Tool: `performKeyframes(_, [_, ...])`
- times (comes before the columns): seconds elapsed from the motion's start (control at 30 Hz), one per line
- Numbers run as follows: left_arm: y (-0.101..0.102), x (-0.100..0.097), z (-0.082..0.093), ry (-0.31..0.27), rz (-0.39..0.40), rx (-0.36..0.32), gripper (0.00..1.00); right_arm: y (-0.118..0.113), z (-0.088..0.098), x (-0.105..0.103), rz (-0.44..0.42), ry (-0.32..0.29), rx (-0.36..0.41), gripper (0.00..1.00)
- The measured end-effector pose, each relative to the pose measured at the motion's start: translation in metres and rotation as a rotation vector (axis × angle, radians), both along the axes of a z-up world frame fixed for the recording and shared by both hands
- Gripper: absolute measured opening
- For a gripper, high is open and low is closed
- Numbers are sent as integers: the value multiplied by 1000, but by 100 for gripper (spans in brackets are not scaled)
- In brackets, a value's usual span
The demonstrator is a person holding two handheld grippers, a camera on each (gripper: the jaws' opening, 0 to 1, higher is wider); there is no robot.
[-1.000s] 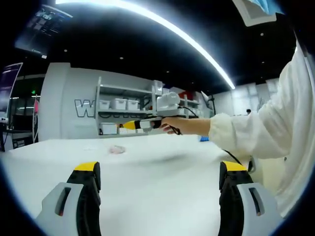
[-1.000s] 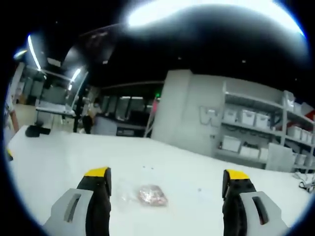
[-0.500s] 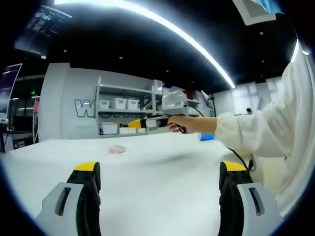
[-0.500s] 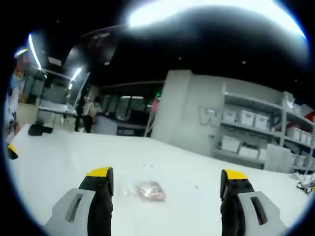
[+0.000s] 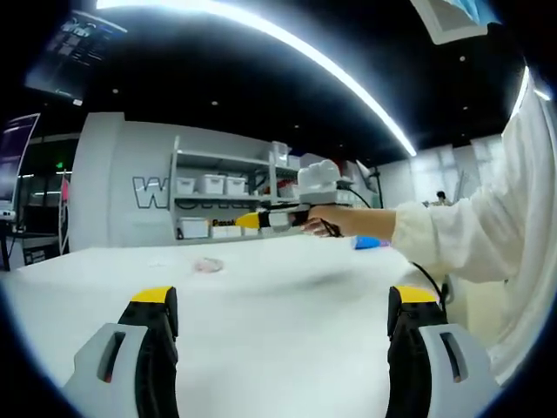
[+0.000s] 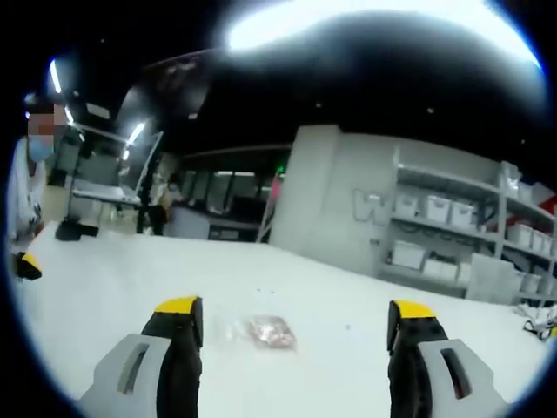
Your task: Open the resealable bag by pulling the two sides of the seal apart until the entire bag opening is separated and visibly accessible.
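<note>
Left gripper view: the left gripper (image 5: pixel 277 313) hangs above the white table (image 5: pixel 287 322), its two yellow-tipped jaws spread wide with nothing between them. The resealable bag (image 5: pixel 208 264) lies flat, far out on the tabletop toward the shelving (image 5: pixel 226 205), well apart from these jaws. From the right side a person's hand (image 5: pixel 335 220) in a white sleeve (image 5: pixel 470 235) holds the right gripper (image 5: pixel 257 219) out over the table, above and short of the bag; its jaw state cannot be told here. Right gripper view: the right gripper (image 6: pixel 294 324) also stands released, jaws parted and empty, with the bag (image 6: pixel 268 331) lying on the table (image 6: pixel 104 279) between and beyond them, untouched. The bag looks like thin clear film over a small pinkish content, so it is probably light, limp and slippery, apt to slide or crumple rather than resist. A sound hold would likely be one lip of the seal strip per gripper, near the middle of the mouth; which edge carries the seal cannot be told at this size.
</note>
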State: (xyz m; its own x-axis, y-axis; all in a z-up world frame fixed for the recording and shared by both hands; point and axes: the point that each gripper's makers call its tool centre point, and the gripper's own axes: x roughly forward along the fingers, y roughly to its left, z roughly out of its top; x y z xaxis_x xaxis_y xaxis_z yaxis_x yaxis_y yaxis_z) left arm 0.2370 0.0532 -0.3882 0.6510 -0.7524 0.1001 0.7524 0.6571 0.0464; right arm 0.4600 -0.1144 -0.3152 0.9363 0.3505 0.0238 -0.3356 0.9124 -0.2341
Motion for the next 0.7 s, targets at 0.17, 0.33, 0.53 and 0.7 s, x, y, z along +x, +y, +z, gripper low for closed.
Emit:
performKeyframes(0.17, [0,0,1,-2,3,-3,99,3,1,-11,17,-6,6,86])
performKeyframes(0.33, [0,-1,1,-2,2,-3,99,6,3,-19,32,-13,-8,86])
performKeyframes(0.53, [0,-1,2,-5,6,-6,99,6,5,-27,31,-33,-40,88])
performKeyframes(0.7, [0,0,3,-4,6,-11,99,9,4,-40,48,-32,-38,86])
